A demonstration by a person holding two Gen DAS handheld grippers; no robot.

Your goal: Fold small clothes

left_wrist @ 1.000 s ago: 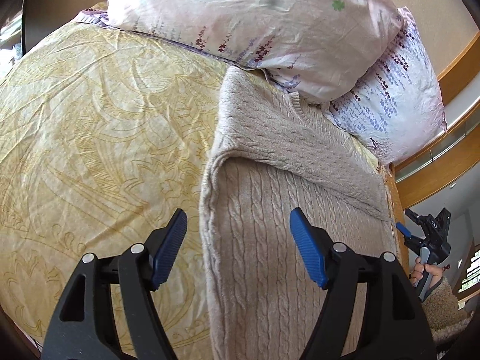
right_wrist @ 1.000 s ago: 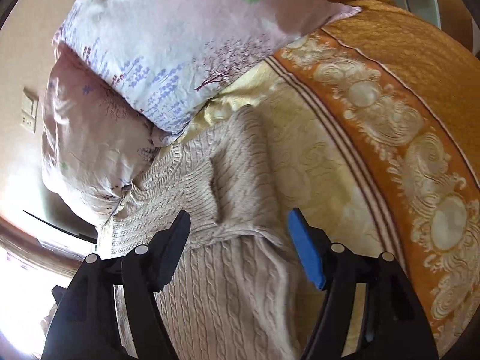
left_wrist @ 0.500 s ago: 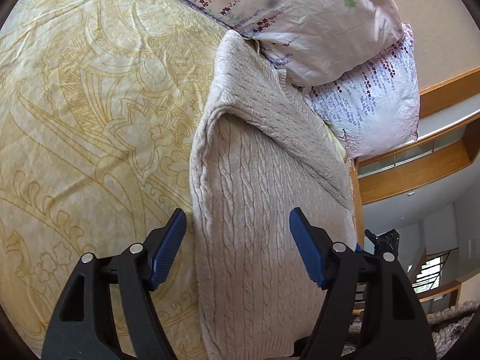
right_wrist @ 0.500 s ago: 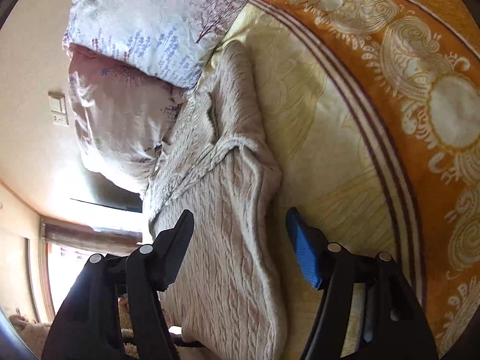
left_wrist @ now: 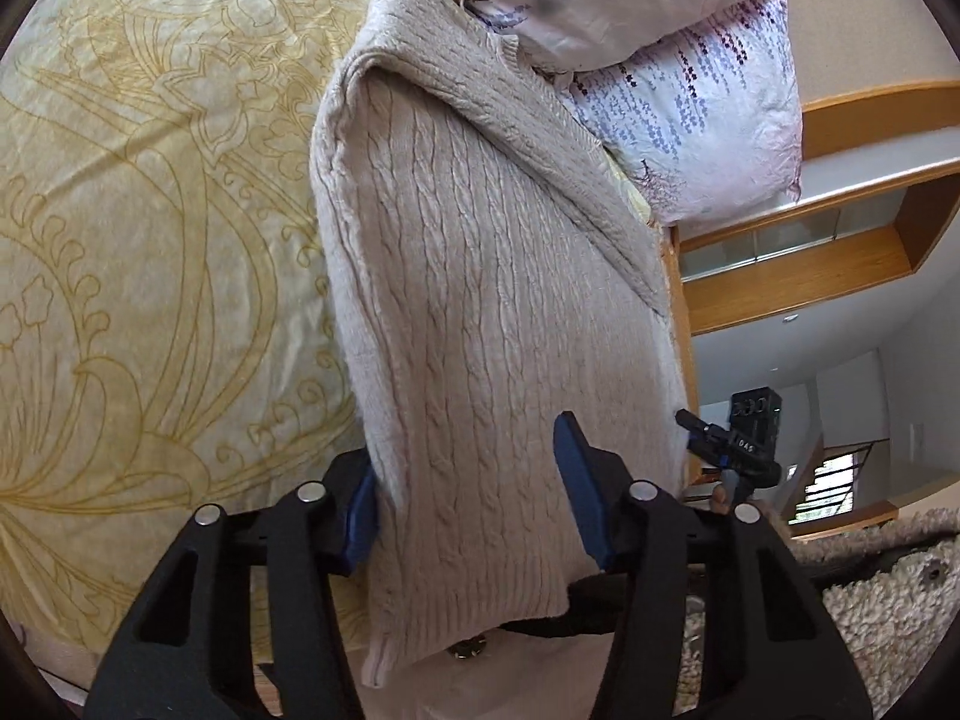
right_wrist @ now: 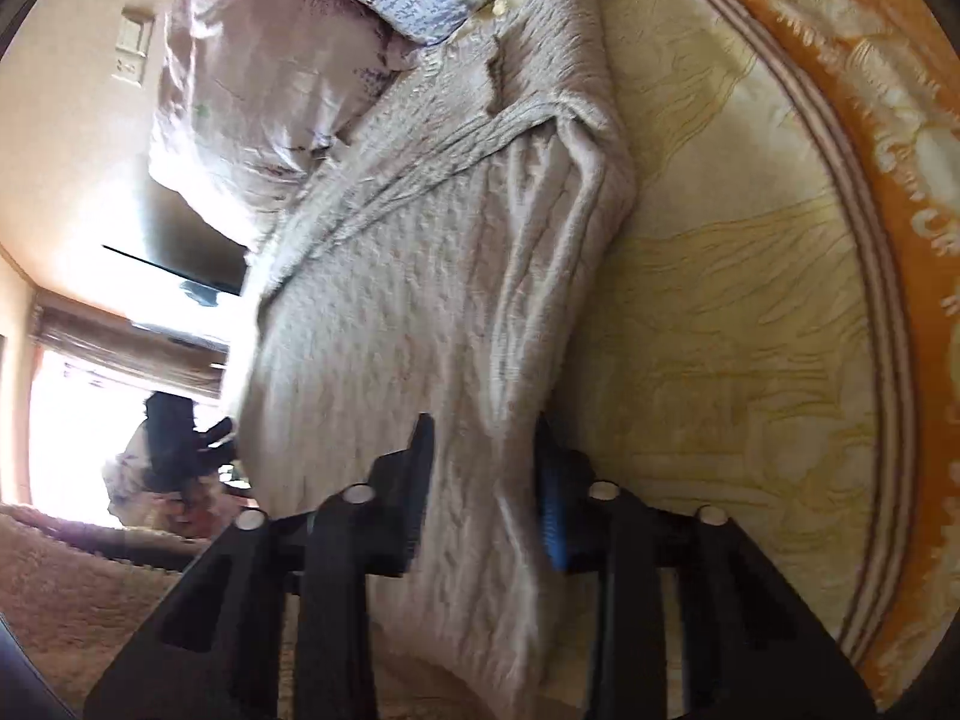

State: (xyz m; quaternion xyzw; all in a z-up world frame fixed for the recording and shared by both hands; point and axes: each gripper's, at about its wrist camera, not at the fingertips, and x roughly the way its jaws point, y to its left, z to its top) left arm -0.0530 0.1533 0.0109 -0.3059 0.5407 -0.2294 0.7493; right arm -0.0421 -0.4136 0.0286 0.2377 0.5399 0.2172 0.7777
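A beige cable-knit sweater [left_wrist: 480,270] lies folded lengthwise on the bed, its hem hanging toward me over the bed's edge. My left gripper [left_wrist: 468,498] straddles the hem's left corner. Its jaws are closing; the left pad touches the sweater's side edge and the right pad rests on the knit, which lies flat between them. In the right wrist view the sweater [right_wrist: 420,300] is blurred. My right gripper [right_wrist: 483,480] is narrowing on the hem's right edge, and the knit bunches in ridges between its pads.
The yellow patterned bedspread [left_wrist: 150,240] surrounds the sweater, with an orange border [right_wrist: 870,120] on the far side. Two floral pillows [left_wrist: 690,90] sit past the collar. A shaggy rug [left_wrist: 870,600] covers the floor below the bed edge. A wooden shelf [left_wrist: 840,120] runs along the wall.
Both grippers have dipped and come forward onto the sweater's hem. Their jaws have narrowed, the right one much more, and fabric now fills both gaps.
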